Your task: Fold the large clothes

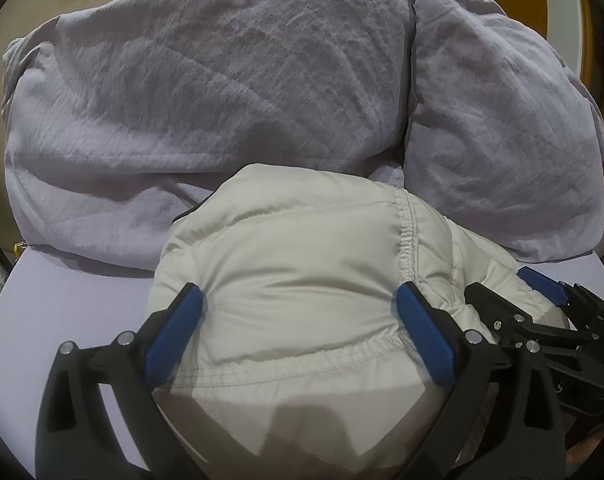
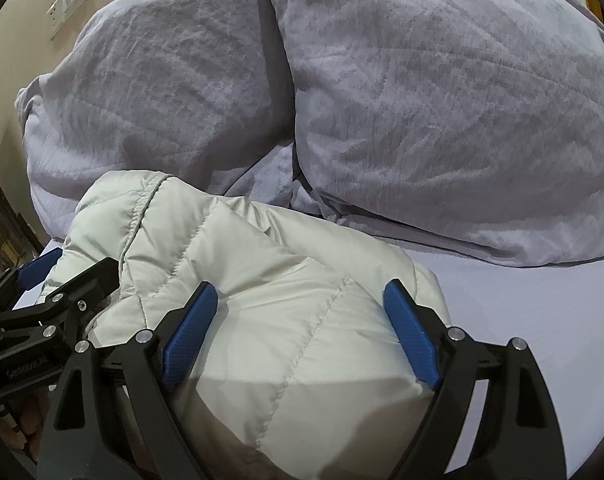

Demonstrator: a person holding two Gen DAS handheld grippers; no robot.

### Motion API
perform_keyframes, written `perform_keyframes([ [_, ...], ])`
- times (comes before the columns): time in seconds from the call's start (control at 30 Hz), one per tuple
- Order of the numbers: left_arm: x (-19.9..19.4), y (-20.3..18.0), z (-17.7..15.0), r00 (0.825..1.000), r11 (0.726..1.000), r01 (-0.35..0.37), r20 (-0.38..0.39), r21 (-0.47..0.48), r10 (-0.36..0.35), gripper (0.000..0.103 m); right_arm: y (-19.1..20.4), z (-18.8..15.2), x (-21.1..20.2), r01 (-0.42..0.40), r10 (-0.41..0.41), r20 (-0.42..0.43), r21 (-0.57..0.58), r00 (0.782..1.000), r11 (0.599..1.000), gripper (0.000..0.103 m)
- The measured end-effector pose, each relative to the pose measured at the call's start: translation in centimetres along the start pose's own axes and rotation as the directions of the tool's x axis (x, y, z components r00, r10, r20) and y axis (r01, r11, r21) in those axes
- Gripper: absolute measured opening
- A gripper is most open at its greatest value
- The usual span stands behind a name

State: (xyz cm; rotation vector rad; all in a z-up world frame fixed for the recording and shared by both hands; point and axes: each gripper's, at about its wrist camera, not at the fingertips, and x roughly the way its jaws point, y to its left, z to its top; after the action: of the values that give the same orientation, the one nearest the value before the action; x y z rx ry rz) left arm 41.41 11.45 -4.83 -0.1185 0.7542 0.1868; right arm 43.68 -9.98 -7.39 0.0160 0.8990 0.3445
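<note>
A cream quilted puffer jacket point(image 1: 302, 264) lies bundled on a lilac bed sheet point(image 1: 74, 292). My left gripper point(image 1: 300, 300) is open, its blue-padded fingers straddling the jacket's hem end. The jacket also shows in the right wrist view point(image 2: 262, 280), where my right gripper point(image 2: 300, 300) is open and straddles its quilted end. Each gripper appears at the edge of the other's view: the right gripper point(image 1: 542, 304) at the jacket's right side, the left gripper point(image 2: 42, 276) at its left. Nothing is pinched.
Two large grey-lilac pillows point(image 1: 206, 92) point(image 1: 498, 128) lie just behind the jacket; they also show in the right wrist view point(image 2: 158, 92) point(image 2: 454, 112). A beige wall with a switch plate point(image 2: 68, 2) is behind. Bare sheet point(image 2: 522, 320) lies to the right.
</note>
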Motion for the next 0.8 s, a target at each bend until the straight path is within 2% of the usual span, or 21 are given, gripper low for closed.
perform_keyframes([
  [0.8,-0.14,0.27,-0.21,1.000,1.000,0.003,0.012,-0.008,-0.002,0.098,-0.47,-0.11,0.57,-0.010,0.010,-0.001,0.011,1.000,1.000,0.089],
])
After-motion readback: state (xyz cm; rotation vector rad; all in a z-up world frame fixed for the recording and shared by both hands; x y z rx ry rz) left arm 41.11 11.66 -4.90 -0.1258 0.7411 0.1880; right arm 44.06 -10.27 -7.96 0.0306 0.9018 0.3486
